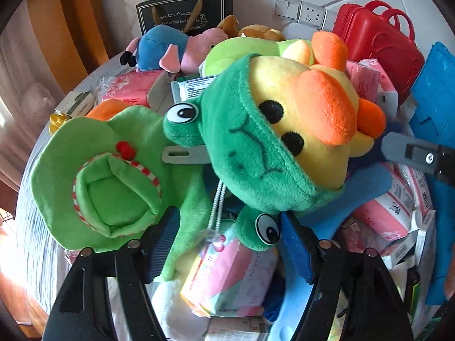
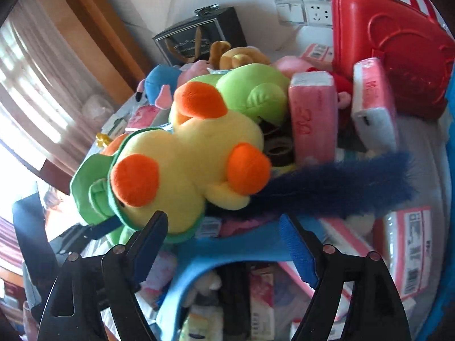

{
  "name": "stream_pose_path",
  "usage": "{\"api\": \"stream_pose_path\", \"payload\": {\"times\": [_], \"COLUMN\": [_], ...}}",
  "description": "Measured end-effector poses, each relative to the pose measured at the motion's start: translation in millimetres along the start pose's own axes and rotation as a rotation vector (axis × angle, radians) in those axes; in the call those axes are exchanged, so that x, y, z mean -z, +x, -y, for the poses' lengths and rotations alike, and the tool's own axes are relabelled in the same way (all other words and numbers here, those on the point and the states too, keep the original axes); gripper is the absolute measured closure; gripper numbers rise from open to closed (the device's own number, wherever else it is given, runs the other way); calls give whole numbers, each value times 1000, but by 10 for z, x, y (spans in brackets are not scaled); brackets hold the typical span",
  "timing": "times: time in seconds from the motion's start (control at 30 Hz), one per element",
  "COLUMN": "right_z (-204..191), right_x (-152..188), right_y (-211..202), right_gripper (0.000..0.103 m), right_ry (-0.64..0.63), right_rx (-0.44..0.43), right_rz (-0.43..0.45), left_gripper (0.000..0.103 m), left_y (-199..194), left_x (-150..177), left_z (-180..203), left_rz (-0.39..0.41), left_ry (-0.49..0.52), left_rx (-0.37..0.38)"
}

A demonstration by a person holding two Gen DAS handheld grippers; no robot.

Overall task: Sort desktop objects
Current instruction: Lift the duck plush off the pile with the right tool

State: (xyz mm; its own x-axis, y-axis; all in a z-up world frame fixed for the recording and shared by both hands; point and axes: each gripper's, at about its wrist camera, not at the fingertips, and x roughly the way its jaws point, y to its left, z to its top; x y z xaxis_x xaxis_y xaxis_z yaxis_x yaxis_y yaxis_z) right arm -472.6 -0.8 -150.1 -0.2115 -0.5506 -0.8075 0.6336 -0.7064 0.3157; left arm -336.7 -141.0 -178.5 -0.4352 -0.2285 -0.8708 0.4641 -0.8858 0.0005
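Note:
A yellow plush chick in a green frog hood (image 1: 284, 130) lies on top of a pile of desktop objects; it also shows in the right wrist view (image 2: 187, 170). My left gripper (image 1: 227, 244) is open, its blue-padded fingers (image 1: 163, 244) just below the chick, with the hood's lower eye and a cord between them. A light green plush hat (image 1: 93, 176) lies to its left. My right gripper (image 2: 221, 244) is open just below the chick and above a blue plush piece (image 2: 233, 247). The right gripper's finger shows at the right edge of the left wrist view (image 1: 412, 150).
Pink tissue packs (image 2: 312, 116) lie around the pile. A red plastic case (image 2: 392, 45) stands at the back right. A black gift bag (image 1: 184, 14), a blue and pink pig plush (image 1: 162, 48) and a lime green plush (image 2: 250, 91) sit behind. A dark blue furry piece (image 2: 341, 187) lies at right.

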Motion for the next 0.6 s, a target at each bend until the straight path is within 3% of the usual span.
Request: {"api": "stream_pose_path", "payload": {"times": [0.17,0.3,0.43,0.5,0.6], "right_z": [85,6,-84,-98,-55], "right_x": [-175,-173,-81,6,56], "right_y": [211,313,316,321,375], "right_gripper": [13,34,54,58,60], "right_ry": [-15,0,-5,-1,27], "right_rx": [8,-47,-32,-20,5], "right_rz": [-23,-69,-94,-107,-109], "left_gripper": [29,29,29,29,29], "left_y": [-9,-13,-50,-119,-60], "left_x": [-89,-165,-164,-136,-130], "left_z": [-314,-340,-292,-239,-96], "left_rz": [6,21,36,55,55], "left_ry": [-19,14,70,93,158], "left_rx": [-59,-69,-38,14,13]}}
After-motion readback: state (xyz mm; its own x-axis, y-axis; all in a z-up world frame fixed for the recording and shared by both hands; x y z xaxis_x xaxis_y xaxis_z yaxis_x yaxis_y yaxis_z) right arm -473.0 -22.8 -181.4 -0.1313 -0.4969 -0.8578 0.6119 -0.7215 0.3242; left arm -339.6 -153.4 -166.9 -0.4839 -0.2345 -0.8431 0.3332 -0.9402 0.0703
